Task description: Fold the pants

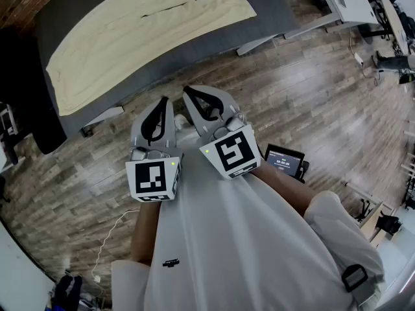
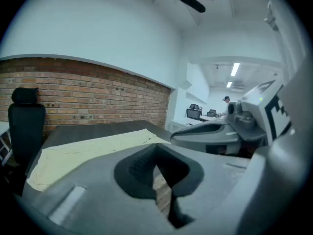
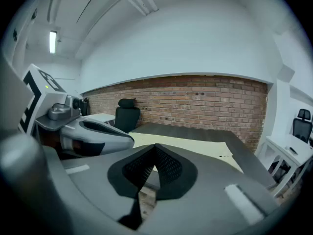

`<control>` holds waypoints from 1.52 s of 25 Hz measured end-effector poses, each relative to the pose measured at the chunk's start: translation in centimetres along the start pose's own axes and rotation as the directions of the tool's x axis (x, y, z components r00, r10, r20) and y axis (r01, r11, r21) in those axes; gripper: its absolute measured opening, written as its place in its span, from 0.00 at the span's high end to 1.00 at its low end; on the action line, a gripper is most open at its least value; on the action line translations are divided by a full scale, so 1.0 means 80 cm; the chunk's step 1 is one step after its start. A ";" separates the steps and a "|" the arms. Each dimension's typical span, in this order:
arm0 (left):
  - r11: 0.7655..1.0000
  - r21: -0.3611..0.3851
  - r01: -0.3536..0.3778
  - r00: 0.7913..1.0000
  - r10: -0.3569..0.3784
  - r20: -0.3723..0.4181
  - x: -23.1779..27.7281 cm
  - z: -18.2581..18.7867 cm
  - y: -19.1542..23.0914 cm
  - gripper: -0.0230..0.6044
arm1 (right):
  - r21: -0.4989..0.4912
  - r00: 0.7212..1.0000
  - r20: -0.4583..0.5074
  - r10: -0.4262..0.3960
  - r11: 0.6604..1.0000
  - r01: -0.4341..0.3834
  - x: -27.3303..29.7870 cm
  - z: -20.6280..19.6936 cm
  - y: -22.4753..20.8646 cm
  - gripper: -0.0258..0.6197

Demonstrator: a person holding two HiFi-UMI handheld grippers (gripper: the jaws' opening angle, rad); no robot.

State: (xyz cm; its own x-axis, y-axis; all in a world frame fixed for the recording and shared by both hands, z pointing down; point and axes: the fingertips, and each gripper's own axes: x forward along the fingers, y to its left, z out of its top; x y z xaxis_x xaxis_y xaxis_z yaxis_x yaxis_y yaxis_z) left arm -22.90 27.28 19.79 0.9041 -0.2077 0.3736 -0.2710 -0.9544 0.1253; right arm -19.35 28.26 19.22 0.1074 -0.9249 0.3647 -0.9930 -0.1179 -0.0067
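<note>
I am finding almost nothing to read. The marker cube [image 1: 154,180] behind my left fingers [image 1: 168,118] and the marker cube [image 1: 235,153] behind my right fingers [image 1: 224,103] are showing only black-and-white square patterns, no letters. The small screen [image 1: 284,161] on the floor, right of and behind my right fingers, is showing light digits too small to make out. The dark logo [image 1: 170,263] on my shirt is also reading as a mere smudge.
</note>
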 end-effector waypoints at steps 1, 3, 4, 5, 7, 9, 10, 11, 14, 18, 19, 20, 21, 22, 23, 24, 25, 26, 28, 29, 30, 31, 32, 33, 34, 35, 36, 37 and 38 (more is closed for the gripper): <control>1.000 0.000 -0.001 1.000 0.001 -0.001 0.007 0.002 -0.002 0.96 | -0.025 1.000 -0.003 0.008 1.000 -0.008 -0.002 0.001 -0.004 0.95; 1.000 0.004 -0.006 1.000 0.006 -0.002 0.020 0.005 -0.004 0.96 | -0.057 1.000 -0.001 0.019 0.998 -0.019 -0.004 0.004 -0.013 0.95; 1.000 0.008 -0.009 1.000 0.009 -0.002 0.023 0.007 -0.005 0.96 | -0.064 1.000 -0.001 0.021 0.998 -0.021 -0.004 0.005 -0.017 0.95; 1.000 0.012 -0.011 1.000 0.011 -0.001 0.025 0.008 -0.007 0.96 | -0.073 1.000 -0.007 0.022 0.997 -0.022 -0.005 0.004 -0.019 0.95; 1.000 0.020 -0.009 1.000 0.009 -0.009 0.025 0.005 -0.011 0.96 | -0.080 1.000 -0.017 0.021 0.997 -0.022 -0.007 0.001 -0.018 0.95; 1.000 0.019 0.003 1.000 -0.003 -0.023 0.027 0.002 -0.014 0.96 | -0.072 1.000 -0.017 0.018 0.997 -0.019 -0.009 -0.001 -0.017 0.95; 1.000 0.014 0.010 1.000 -0.009 -0.027 0.028 0.001 -0.015 0.96 | -0.068 1.000 -0.018 0.015 0.998 -0.016 -0.011 -0.001 -0.017 0.95; 1.000 0.008 0.015 0.999 -0.015 -0.029 0.029 0.000 -0.015 0.96 | -0.065 1.000 -0.018 0.011 0.998 -0.012 -0.012 -0.002 -0.018 0.95; 1.000 -0.007 0.030 0.999 -0.030 -0.037 0.028 -0.004 -0.019 0.96 | -0.049 1.000 -0.014 -0.007 0.999 0.006 -0.017 -0.005 -0.023 0.95; 0.999 -0.017 0.044 0.998 -0.045 -0.037 0.027 -0.008 -0.023 0.96 | 0.015 0.999 0.017 -0.036 0.999 0.036 -0.021 -0.011 -0.027 0.95; 0.999 -0.022 0.045 0.998 -0.046 -0.035 0.025 -0.009 -0.025 0.96 | 0.005 0.999 0.017 -0.034 0.999 0.034 -0.023 -0.012 -0.026 0.95; 0.998 -0.029 0.049 0.998 -0.050 -0.035 0.024 -0.011 -0.028 0.96 | -0.017 0.999 0.013 -0.029 0.999 0.030 -0.027 -0.012 -0.024 0.95; 0.998 -0.036 0.056 0.998 -0.058 -0.038 0.023 -0.014 -0.030 0.96 | -0.036 1.000 0.010 -0.028 0.999 0.028 -0.030 -0.013 -0.023 0.95; 0.997 -0.041 0.066 0.997 -0.068 -0.046 0.024 -0.019 -0.032 0.96 | -0.042 0.999 0.009 -0.032 0.999 0.033 -0.033 -0.014 -0.022 0.95; 0.996 -0.042 0.075 0.995 -0.077 -0.056 0.026 -0.023 -0.032 0.96 | -0.037 0.999 0.008 -0.042 0.998 0.043 -0.034 -0.015 -0.023 0.95; 0.996 -0.042 0.081 0.994 -0.084 -0.067 0.029 -0.026 -0.030 0.96 | -0.023 0.998 0.006 -0.055 0.998 0.055 -0.033 -0.017 -0.026 0.95; 0.996 -0.040 0.085 0.993 -0.088 -0.076 0.031 -0.028 -0.028 0.96 | -0.007 0.998 0.002 -0.066 0.998 0.066 -0.033 -0.018 -0.030 0.95; 0.996 -0.036 0.086 0.993 -0.089 -0.083 0.032 -0.029 -0.027 0.96 | 0.008 0.997 -0.002 -0.075 0.997 0.075 -0.033 -0.020 -0.035 0.95; 0.996 -0.023 0.084 0.992 -0.086 -0.089 0.034 -0.027 -0.028 0.96 | 0.017 0.997 -0.009 -0.081 0.997 0.081 -0.036 -0.021 -0.046 0.95; 0.996 -0.018 0.083 0.992 -0.084 -0.094 0.036 -0.027 -0.030 0.96 | 0.015 0.997 -0.013 -0.082 0.997 0.082 -0.037 -0.022 -0.051 0.95; 0.997 -0.017 0.082 0.991 -0.083 -0.101 0.039 -0.028 -0.030 0.96 | 0.015 0.996 -0.015 -0.084 0.996 0.085 -0.037 -0.022 -0.058 0.95; 0.997 -0.016 0.079 0.991 -0.081 -0.109 0.044 -0.029 -0.030 0.96 | 0.017 0.996 -0.016 -0.089 0.996 0.089 -0.036 -0.023 -0.065 0.95; 0.997 -0.014 0.076 0.990 -0.077 -0.116 0.049 -0.029 -0.030 0.96 | 0.020 0.995 -0.016 -0.094 0.995 0.094 -0.035 -0.023 -0.074 0.95; 0.997 -0.010 0.071 0.990 -0.072 -0.122 0.054 -0.029 -0.029 0.96 | 0.022 0.995 -0.016 -0.099 0.995 0.099 -0.034 -0.023 -0.084 0.95; 0.998 -0.005 0.067 0.989 -0.067 -0.128 0.060 -0.029 -0.028 0.96 | 0.021 0.995 -0.017 -0.103 0.994 0.103 -0.033 -0.024 -0.095 0.95; 0.998 0.000 0.063 0.989 -0.062 -0.135 0.067 -0.030 -0.027 0.96 | 0.018 0.994 -0.020 -0.105 0.994 0.105 -0.031 -0.025 -0.106 0.95; 0.998 0.005 0.059 0.988 -0.058 -0.143 0.074 -0.030 -0.024 0.96 | 0.013 0.994 -0.026 -0.106 0.994 0.106 -0.028 -0.026 -0.118 0.95; 0.998 0.011 0.055 0.987 -0.053 -0.152 0.083 -0.030 -0.022 0.96 | 0.008 0.994 -0.033 -0.107 0.994 0.108 -0.023 -0.028 -0.130 0.95; 0.999 0.017 0.052 0.986 -0.049 -0.160 0.092 -0.029 -0.019 0.96 | 0.003 0.993 -0.038 -0.108 0.994 0.108 -0.018 -0.029 -0.144 0.94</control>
State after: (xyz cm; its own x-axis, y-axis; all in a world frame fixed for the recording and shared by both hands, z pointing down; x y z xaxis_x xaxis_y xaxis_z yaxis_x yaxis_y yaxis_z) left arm -16.62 27.71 24.44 0.8517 -0.1239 0.5092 -0.2180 -0.9674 0.1292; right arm -8.21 31.79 20.92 0.2121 -0.8922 0.3988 -0.9754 -0.2183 0.0304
